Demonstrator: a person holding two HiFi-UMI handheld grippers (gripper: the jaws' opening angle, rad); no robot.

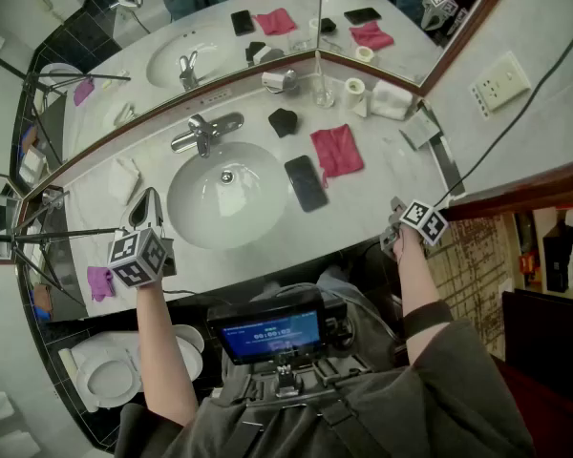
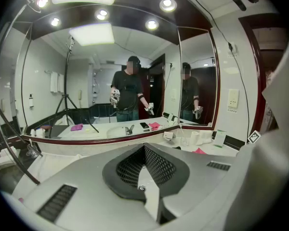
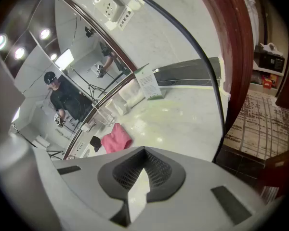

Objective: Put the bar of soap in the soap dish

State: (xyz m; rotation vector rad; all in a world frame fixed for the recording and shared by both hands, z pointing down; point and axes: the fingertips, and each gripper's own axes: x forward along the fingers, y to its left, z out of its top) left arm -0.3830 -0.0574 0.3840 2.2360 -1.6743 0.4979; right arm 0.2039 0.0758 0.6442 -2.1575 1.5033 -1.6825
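Well, nothing is done yet. The left tool (image 2: 144, 171) and the right tool (image 3: 142, 176) both hover at the front edge of the counter (image 1: 382, 175), jaws pressed together on nothing. What I take for the bar of soap (image 1: 124, 178) lies near the left edge. The likely soap dish (image 1: 283, 121) sits empty behind the basin (image 1: 210, 213). Picking up and placing both remain.

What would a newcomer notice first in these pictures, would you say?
The white oval sink sits midway along the marble counter, its chrome faucet behind it. A black phone and a bright pink cloth lie to its right. The left gripper and right gripper hover shut over the counter's near edge.
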